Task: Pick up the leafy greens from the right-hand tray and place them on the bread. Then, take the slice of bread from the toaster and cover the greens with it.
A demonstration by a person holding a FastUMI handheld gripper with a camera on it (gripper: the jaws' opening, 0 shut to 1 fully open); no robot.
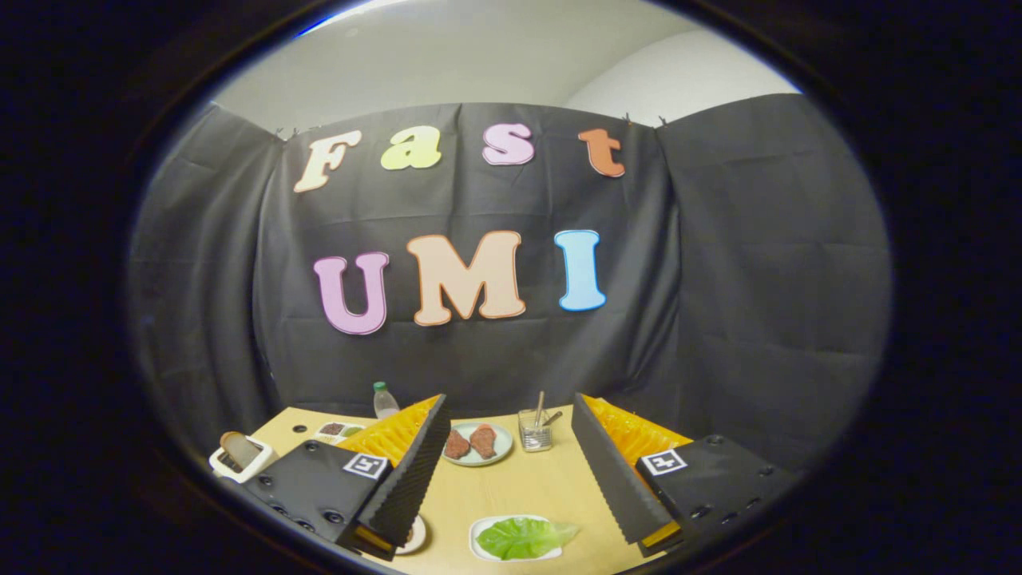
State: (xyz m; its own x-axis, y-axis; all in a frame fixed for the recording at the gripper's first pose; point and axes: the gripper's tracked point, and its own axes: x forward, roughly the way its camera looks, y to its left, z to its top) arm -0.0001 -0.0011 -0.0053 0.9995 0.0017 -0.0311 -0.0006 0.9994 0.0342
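Note:
A green leaf [523,537] lies on a small white tray [481,529] on the wooden table, low between my two fingers and closer to the right one. My gripper [511,523] hangs above the table, open, with nothing between its fingers. A white toaster [239,459] with a slice of bread [239,449] sticking up from its slot stands beyond my left finger, at the table's left edge. A plate's rim [417,535] peeks out from under the left fingertip; what it holds is hidden.
A plate with two reddish meat pieces [469,442] sits at the table's back middle. A clear glass with utensils [535,431] stands beside it. A plastic bottle [385,399] and a small dish of toppings [338,431] are at the back left.

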